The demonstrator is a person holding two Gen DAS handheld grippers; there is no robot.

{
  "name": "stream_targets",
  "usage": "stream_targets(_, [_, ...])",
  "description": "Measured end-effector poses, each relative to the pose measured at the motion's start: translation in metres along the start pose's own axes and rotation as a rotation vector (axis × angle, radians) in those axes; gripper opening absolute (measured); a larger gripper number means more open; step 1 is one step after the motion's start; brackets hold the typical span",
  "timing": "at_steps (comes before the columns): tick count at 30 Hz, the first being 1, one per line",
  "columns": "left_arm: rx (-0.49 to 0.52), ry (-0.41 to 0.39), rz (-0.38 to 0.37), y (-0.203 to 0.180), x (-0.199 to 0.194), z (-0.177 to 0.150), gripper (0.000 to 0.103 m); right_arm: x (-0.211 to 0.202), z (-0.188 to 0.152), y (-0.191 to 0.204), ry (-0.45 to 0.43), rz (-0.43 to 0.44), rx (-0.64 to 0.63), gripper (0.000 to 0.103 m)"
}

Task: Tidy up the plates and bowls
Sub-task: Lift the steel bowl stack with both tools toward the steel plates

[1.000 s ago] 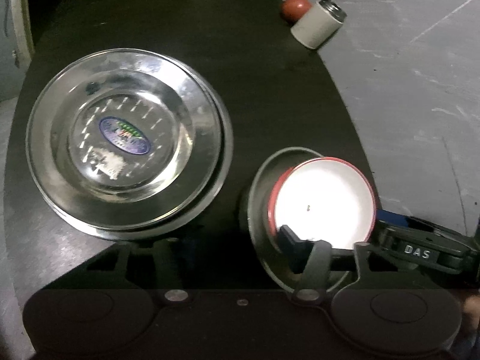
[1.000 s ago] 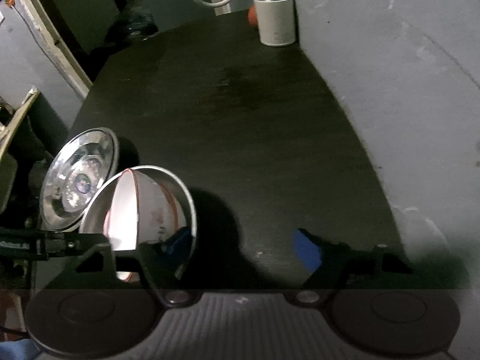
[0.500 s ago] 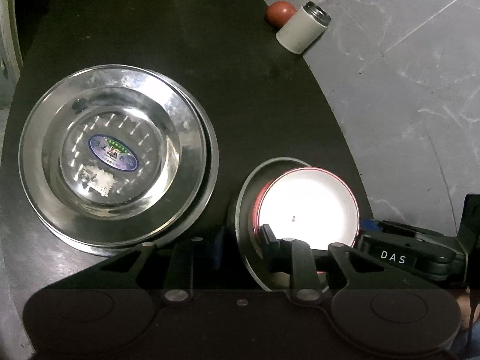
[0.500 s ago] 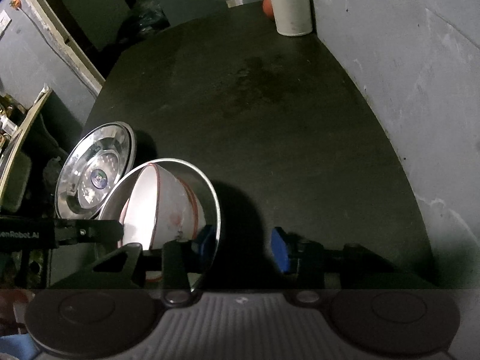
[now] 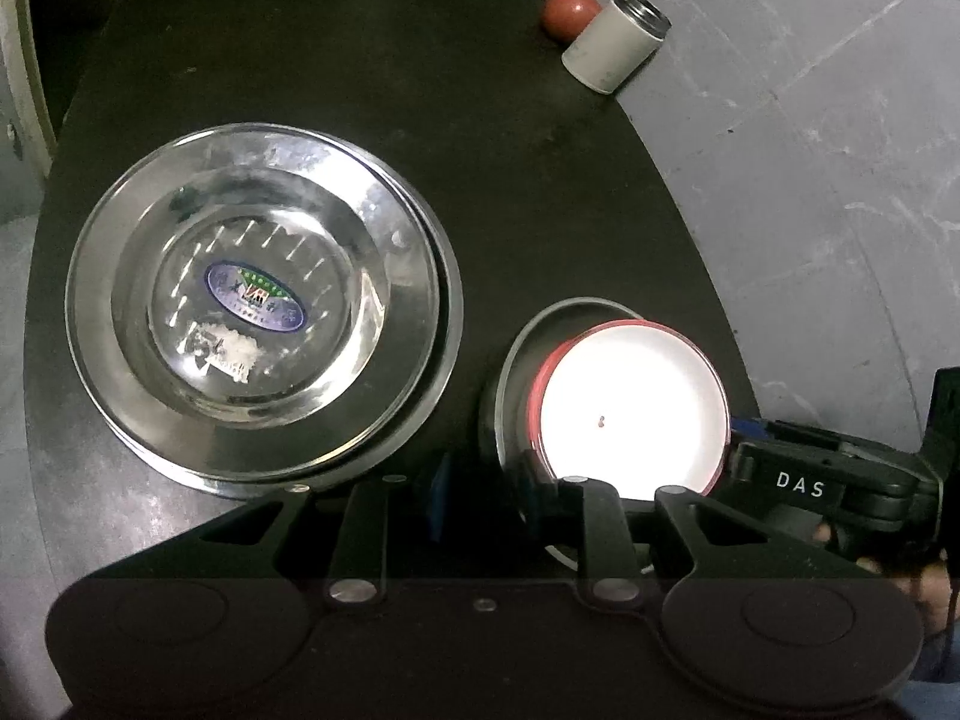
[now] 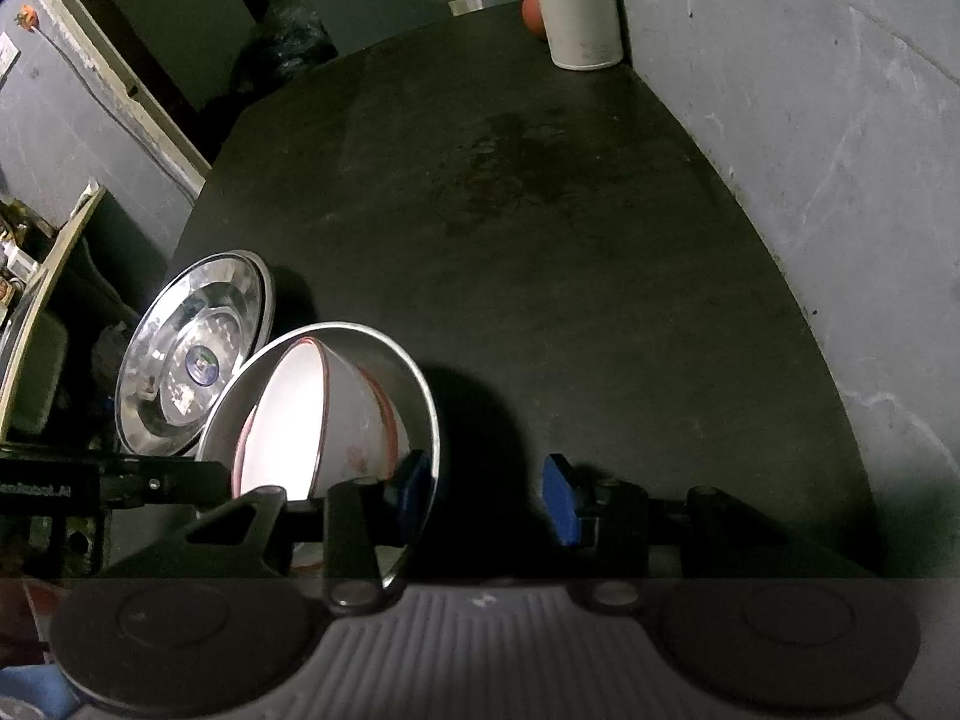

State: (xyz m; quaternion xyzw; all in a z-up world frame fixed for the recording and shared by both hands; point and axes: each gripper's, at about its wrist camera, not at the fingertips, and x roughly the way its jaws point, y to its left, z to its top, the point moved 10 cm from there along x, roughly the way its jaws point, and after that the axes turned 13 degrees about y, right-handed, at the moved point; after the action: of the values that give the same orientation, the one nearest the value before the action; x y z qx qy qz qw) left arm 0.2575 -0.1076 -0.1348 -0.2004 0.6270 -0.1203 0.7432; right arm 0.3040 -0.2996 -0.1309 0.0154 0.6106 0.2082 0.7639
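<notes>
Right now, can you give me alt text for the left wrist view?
A white red-rimmed bowl sits nested in a steel bowl between both tongs, on a dark table. Stacked steel plates lie left; a white canister and red ball stand far back.

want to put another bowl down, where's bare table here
The widest bare table runs from the bowls up to the white can and red ball at the far edge. It is crowded near the claws: the steel plates sit close beside the steel bowl that holds the white bowl.
</notes>
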Motion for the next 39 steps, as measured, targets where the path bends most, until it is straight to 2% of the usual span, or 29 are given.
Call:
stream_targets(8, [0.005, -0.003, 0.029, -0.003, 0.005, 0.006, 0.027, 0.001, -0.002, -0.002, 0.001, 0.002, 0.030, 0.048])
stream_targets(13, [-0.013, -0.013, 0.008, -0.003, 0.010, 0.010, 0.026, -0.001, -0.004, -0.001, -0.005, 0.010, 0.034, 0.041])
stream_targets(17, [-0.037, -0.031, -0.041, 0.000, 0.012, 0.012, 0.020, -0.002, -0.007, -0.002, -0.005, 0.017, 0.057, 0.040])
stream_targets(19, [-0.026, -0.038, -0.048, -0.003, 0.012, 0.013, 0.014, -0.002, -0.009, -0.004, -0.006, 0.032, 0.082, 0.040])
stream_targets(20, [-0.015, -0.039, -0.048, -0.006, 0.012, 0.013, 0.012, -0.002, -0.010, -0.004, -0.007, 0.041, 0.091, 0.036])
stream_targets(21, [-0.003, -0.041, -0.037, -0.008, 0.012, 0.014, 0.011, -0.002, -0.011, -0.003, -0.009, 0.063, 0.100, 0.025])
stream_targets(23, [0.007, -0.041, -0.035, -0.010, 0.014, 0.016, 0.011, -0.003, -0.013, 0.002, -0.015, 0.102, 0.097, 0.014])
stream_targets(26, [0.013, -0.039, -0.034, -0.011, 0.014, 0.017, 0.010, -0.004, -0.014, 0.003, -0.016, 0.088, 0.094, 0.014])
stream_targets(39, [0.001, -0.010, -0.059, -0.012, 0.017, 0.017, 0.010, -0.006, -0.019, -0.006, -0.012, 0.133, 0.201, 0.013])
